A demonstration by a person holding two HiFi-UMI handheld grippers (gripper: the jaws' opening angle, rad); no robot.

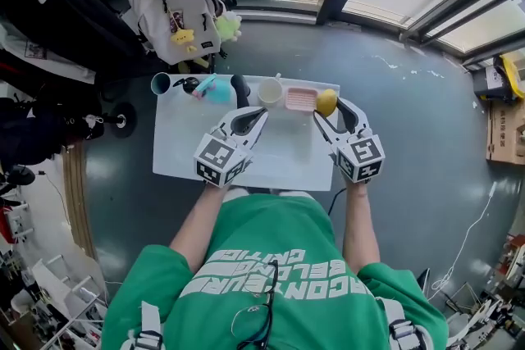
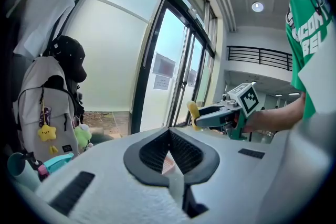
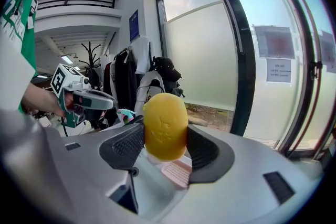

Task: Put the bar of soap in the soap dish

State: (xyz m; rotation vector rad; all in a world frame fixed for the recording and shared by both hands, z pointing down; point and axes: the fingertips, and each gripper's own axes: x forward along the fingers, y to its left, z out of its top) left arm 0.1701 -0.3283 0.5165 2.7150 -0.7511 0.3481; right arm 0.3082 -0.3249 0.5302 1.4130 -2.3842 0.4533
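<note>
The yellow bar of soap [image 1: 326, 102] is clamped between the jaws of my right gripper [image 1: 330, 109], just right of the pink ribbed soap dish [image 1: 300, 99] on the white table [image 1: 184, 139]. In the right gripper view the soap [image 3: 165, 126] stands upright between the dark pads of my right gripper [image 3: 165, 139], and the soap dish [image 3: 177, 171] lies just below and beyond it. My left gripper [image 1: 251, 121] hovers left of the dish, shut with nothing in it. In the left gripper view, the tips of my left gripper [image 2: 169, 134] meet.
A white cup [image 1: 270, 92] stands left of the dish. A teal cup [image 1: 162, 83], a teal item [image 1: 215, 88] and a black object [image 1: 239, 86] line the table's far left edge. A white backpack [image 1: 176, 4] hangs beyond it.
</note>
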